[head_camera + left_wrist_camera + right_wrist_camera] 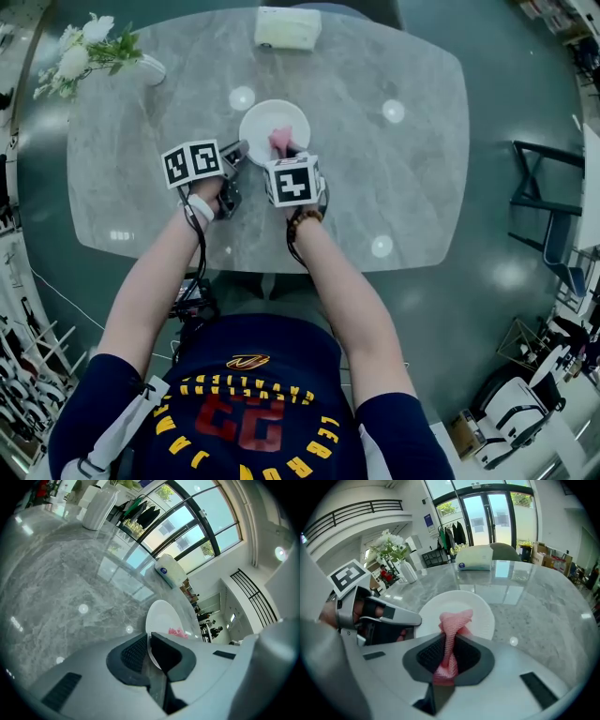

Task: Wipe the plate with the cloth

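A white plate (pixel 262 124) lies on the grey marble table (pixel 141 187), near its middle. My left gripper (pixel 236 150) is shut on the plate's near-left rim; the left gripper view shows the plate (pixel 161 620) edge pinched between the jaws of the left gripper (pixel 148 651). My right gripper (pixel 289 150) is shut on a pink cloth (pixel 280 140) over the plate's near side. In the right gripper view the pink cloth (pixel 452 630) stands bunched up out of the right gripper (pixel 450 656), over the plate (pixel 480 611).
A white vase of flowers (pixel 89 52) sits at the table's far left corner. A pale tissue box (pixel 287 28) rests at the far edge. A dark chair (pixel 544 202) stands to the right of the table. The table's near edge runs just under my hands.
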`<action>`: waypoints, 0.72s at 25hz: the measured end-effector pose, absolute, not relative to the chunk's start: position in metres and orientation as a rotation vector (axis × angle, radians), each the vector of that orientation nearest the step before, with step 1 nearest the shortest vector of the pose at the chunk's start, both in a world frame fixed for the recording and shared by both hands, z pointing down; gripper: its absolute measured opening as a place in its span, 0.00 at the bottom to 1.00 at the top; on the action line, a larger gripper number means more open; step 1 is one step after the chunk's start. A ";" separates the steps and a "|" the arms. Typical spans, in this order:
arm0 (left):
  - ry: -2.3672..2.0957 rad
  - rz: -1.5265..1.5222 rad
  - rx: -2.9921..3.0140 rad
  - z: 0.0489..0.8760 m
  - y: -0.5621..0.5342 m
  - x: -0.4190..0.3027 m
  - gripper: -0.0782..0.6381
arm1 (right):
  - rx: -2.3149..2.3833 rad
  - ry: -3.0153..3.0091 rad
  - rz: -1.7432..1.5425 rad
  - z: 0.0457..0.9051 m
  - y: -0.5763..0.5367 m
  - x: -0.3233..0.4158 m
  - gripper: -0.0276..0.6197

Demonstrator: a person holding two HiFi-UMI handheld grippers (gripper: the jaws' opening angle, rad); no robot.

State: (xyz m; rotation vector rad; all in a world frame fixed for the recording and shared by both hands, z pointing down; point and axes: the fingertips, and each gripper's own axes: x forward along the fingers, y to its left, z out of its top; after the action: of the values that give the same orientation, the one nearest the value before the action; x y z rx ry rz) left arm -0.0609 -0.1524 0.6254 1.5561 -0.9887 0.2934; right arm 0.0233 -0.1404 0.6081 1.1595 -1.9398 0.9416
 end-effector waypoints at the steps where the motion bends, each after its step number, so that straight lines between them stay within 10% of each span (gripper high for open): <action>1: -0.990 0.299 1.559 0.625 -0.152 -0.061 0.15 | 1.181 -1.930 0.950 0.608 -0.140 0.033 0.10; 10: -1.014 0.289 1.553 0.623 -0.151 -0.058 0.15 | 1.425 -1.859 1.017 0.590 -0.142 0.103 0.10; 18: -1.020 0.282 1.552 0.624 -0.152 -0.058 0.15 | 1.221 -2.014 1.011 0.581 -0.128 0.024 0.10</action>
State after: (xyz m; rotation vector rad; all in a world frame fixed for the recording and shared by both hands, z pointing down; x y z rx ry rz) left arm -0.0580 -0.1515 0.6238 1.5523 -1.0203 0.2825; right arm 0.0240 -0.1280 0.5807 1.2208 -2.0144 1.0109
